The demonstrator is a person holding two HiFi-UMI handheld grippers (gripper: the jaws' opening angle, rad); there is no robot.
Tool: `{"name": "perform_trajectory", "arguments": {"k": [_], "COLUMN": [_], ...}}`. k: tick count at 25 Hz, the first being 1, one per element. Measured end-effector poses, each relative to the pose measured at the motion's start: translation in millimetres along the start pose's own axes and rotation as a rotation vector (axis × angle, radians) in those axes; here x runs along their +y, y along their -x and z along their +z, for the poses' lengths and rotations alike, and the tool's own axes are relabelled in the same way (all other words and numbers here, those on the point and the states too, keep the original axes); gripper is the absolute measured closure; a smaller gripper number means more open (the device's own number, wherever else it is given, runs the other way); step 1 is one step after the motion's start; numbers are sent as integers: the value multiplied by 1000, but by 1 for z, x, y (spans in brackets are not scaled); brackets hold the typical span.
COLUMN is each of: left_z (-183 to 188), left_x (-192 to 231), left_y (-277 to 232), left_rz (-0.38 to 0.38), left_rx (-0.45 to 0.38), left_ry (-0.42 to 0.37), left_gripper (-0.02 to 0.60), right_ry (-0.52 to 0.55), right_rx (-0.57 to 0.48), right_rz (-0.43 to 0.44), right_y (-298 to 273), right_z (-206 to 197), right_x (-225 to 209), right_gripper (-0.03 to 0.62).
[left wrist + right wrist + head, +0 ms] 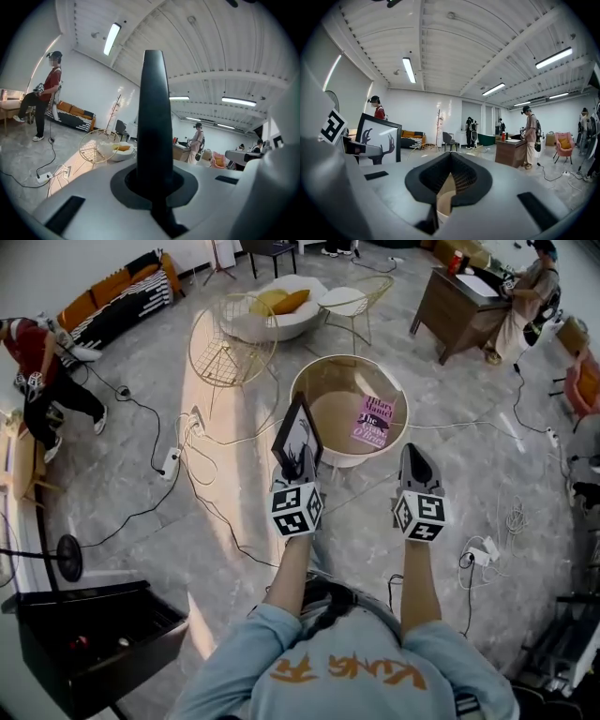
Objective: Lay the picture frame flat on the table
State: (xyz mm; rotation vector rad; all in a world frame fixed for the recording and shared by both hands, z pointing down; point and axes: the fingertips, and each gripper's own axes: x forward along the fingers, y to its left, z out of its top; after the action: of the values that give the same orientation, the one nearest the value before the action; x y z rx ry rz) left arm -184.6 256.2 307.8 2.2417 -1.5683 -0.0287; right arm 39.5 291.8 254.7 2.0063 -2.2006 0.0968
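My left gripper (298, 465) is shut on the lower edge of the picture frame (297, 430), a black frame round a white print with dark antler shapes. It holds the frame upright and tilted, just off the near left rim of the round wooden table (319, 376). In the left gripper view the frame (154, 117) stands edge-on as a dark bar between the jaws. The frame (375, 137) also appears at the left of the right gripper view. My right gripper (416, 461) hovers at the table's near right rim, shut with nothing in it (450, 159).
A pink book (373, 420) lies on the table's right side. Two wire chairs (230, 338) and a white seat stand behind the table. Cables and power strips (172, 460) run across the floor. A dark desk (459, 301) is far right, a black case (94, 634) near left. Several people stand around.
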Motion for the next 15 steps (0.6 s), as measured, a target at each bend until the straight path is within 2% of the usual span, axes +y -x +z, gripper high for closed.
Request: {"name": "perform_trajectory", "arguments": {"k": [4, 7, 10, 15], "left_z": [13, 18, 18, 11], "left_x": [48, 65, 67, 48], "left_y": [-47, -82, -118, -166], "left_rz": [34, 20, -23, -104], "left_rx": [10, 41, 72, 126], "left_ry": [40, 62, 78, 51], "left_gripper": [557, 557, 557, 557], "right_ry": [14, 23, 26, -2], "right_rx": [17, 45, 75, 125], "right_rz": [33, 46, 54, -18], "right_y": [-75, -124, -156, -180], "right_z": [10, 11, 4, -7], "right_x": [21, 37, 42, 6], "right_gripper": [595, 595, 595, 595]}}
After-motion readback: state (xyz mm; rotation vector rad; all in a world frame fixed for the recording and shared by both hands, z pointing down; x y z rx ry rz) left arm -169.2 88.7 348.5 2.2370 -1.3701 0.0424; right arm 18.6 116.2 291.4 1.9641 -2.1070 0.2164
